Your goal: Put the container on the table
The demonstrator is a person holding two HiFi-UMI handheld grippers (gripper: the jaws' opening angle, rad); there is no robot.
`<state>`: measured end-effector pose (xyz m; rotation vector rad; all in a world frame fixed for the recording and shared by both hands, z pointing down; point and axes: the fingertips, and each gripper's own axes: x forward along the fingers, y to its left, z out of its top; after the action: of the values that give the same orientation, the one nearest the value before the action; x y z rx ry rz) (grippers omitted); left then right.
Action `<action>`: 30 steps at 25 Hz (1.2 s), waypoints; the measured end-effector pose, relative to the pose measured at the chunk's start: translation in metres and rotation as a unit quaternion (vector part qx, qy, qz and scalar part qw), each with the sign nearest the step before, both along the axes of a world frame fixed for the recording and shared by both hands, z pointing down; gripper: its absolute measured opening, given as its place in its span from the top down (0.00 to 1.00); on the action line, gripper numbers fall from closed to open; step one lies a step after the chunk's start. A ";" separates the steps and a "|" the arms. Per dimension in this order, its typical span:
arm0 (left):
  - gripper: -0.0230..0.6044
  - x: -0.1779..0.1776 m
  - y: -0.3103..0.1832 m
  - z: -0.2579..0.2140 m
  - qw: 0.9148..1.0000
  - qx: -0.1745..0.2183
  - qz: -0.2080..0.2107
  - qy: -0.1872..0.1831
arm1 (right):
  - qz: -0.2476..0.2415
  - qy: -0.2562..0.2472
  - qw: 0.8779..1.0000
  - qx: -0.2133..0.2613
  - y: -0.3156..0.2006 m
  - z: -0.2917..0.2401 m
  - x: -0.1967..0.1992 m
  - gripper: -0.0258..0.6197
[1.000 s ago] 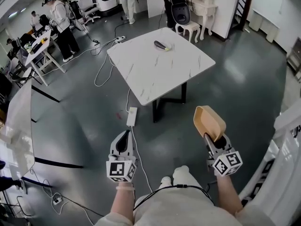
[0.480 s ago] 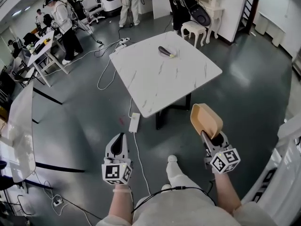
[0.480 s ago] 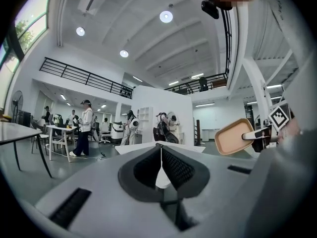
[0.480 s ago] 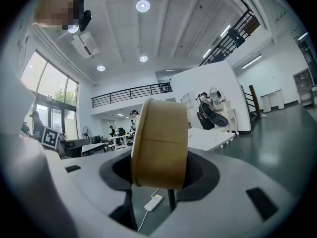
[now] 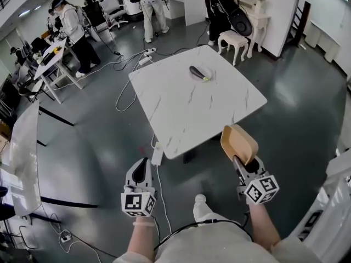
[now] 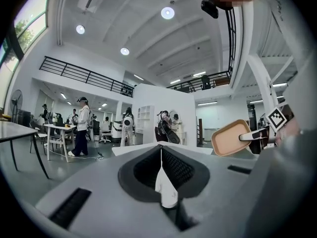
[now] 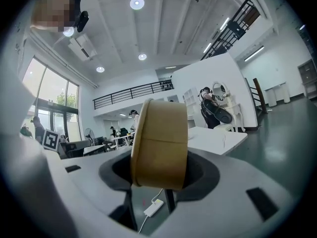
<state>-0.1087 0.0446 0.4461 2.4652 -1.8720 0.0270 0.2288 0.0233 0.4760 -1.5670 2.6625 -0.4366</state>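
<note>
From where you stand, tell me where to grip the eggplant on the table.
Likely best: the eggplant at mid-body, from above, gripping across its narrow width. It lies flat and long on the table, green end rightward.

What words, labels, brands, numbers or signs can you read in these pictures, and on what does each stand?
None can be read.
The cubes on the left gripper and right gripper bear square black-and-white markers: patterns, not letters.
The tan rounded paper container and the white marble-patterned square table show no print.
Distant equipment is too small to tell.
</note>
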 end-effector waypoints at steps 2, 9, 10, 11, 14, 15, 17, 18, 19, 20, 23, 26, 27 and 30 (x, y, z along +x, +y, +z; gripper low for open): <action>0.95 0.001 -0.012 0.000 1.000 -0.001 -0.002 -0.001 | -0.005 0.000 1.000 0.000 -0.016 0.000 -0.002 0.63; 0.95 -0.003 -0.041 0.002 1.000 -0.011 -0.014 -0.003 | -0.022 -0.005 1.000 -0.011 -0.058 0.005 -0.010 0.63; 0.95 -0.003 -0.044 0.002 1.000 -0.011 -0.015 -0.004 | -0.026 -0.006 1.000 -0.011 -0.064 0.006 -0.011 0.63; 0.95 -0.004 -0.049 0.002 1.000 -0.011 -0.018 -0.003 | -0.029 -0.006 0.999 -0.012 -0.070 0.006 -0.013 0.63; 0.95 -0.009 -0.065 0.002 0.999 -0.008 -0.032 0.007 | -0.043 -0.008 0.999 -0.011 -0.089 0.007 -0.017 0.63; 0.95 -0.011 -0.070 0.001 0.999 -0.006 -0.036 0.009 | -0.048 -0.008 0.999 -0.010 -0.096 0.007 -0.019 0.63; 0.95 -0.012 -0.079 -0.001 0.999 -0.002 -0.043 0.011 | -0.056 -0.008 0.998 -0.010 -0.107 0.007 -0.020 0.63; 0.95 -0.011 -0.082 -0.002 0.999 0.000 -0.045 0.012 | -0.058 -0.008 0.998 -0.011 -0.112 0.007 -0.019 0.63; 0.95 -0.010 -0.085 -0.002 0.999 0.000 -0.046 0.013 | -0.059 -0.010 0.998 -0.011 -0.117 0.007 -0.019 0.63; 0.95 -0.010 -0.088 -0.002 0.999 0.000 -0.047 0.014 | -0.060 -0.012 0.998 -0.012 -0.122 0.007 -0.018 0.63; 0.95 -0.010 -0.095 0.000 0.999 -0.001 -0.051 0.014 | -0.059 -0.022 0.998 -0.016 -0.134 0.009 -0.018 0.63; 0.95 -0.012 -0.098 0.000 0.999 -0.003 -0.053 0.010 | -0.065 -0.027 0.997 -0.024 -0.139 0.015 -0.020 0.63; 0.95 -0.012 -0.099 0.000 0.998 -0.004 -0.055 0.009 | -0.066 -0.030 0.997 -0.028 -0.140 0.017 -0.020 0.63; 0.95 -0.011 -0.098 0.003 0.998 -0.013 -0.059 0.005 | -0.071 -0.040 0.996 -0.042 -0.145 0.026 -0.023 0.63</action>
<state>-0.1201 -0.0530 0.4496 2.3293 -1.9945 0.0341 0.2057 -0.1213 0.5025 -1.3526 2.7382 -0.6095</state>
